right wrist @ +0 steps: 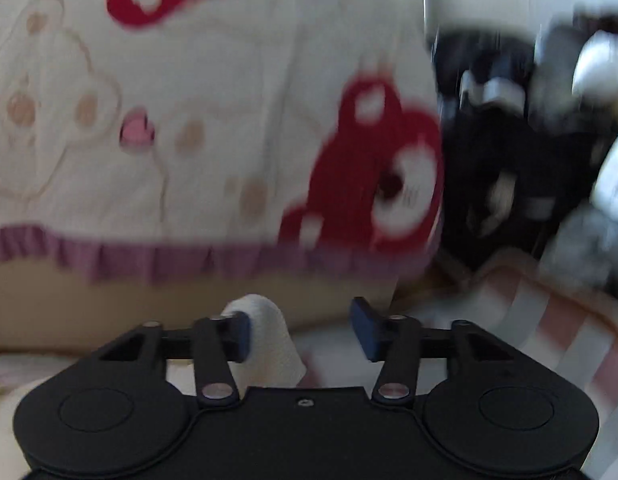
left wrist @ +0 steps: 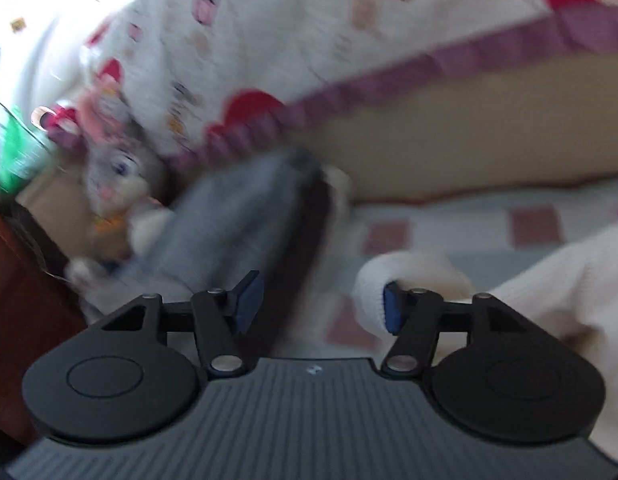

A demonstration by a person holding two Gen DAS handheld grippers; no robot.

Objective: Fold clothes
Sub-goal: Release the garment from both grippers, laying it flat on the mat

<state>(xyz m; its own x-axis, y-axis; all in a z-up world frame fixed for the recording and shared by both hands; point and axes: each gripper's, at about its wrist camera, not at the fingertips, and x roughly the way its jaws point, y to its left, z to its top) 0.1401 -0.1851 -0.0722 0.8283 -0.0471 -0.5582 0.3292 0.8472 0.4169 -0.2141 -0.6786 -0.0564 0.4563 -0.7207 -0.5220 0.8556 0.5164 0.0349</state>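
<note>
A cream white knitted garment [left wrist: 549,280] lies on the checked bedsheet [left wrist: 389,232] at the right of the left wrist view. My left gripper [left wrist: 321,304] is open; a rolled edge of the garment rests against its right finger [left wrist: 391,312]. A grey-blue garment [left wrist: 229,224] lies beyond the left finger. In the right wrist view my right gripper [right wrist: 305,332] is open, and a fold of the white garment [right wrist: 269,344] drapes against its left finger [right wrist: 241,332]. Both views are motion-blurred.
A white quilt with red bear prints and a purple frill [left wrist: 349,40] [right wrist: 189,120] is piled behind. A grey plush rabbit [left wrist: 117,172] sits at the left beside a dark wooden edge [left wrist: 21,280]. Dark and grey clutter [right wrist: 529,140] fills the right.
</note>
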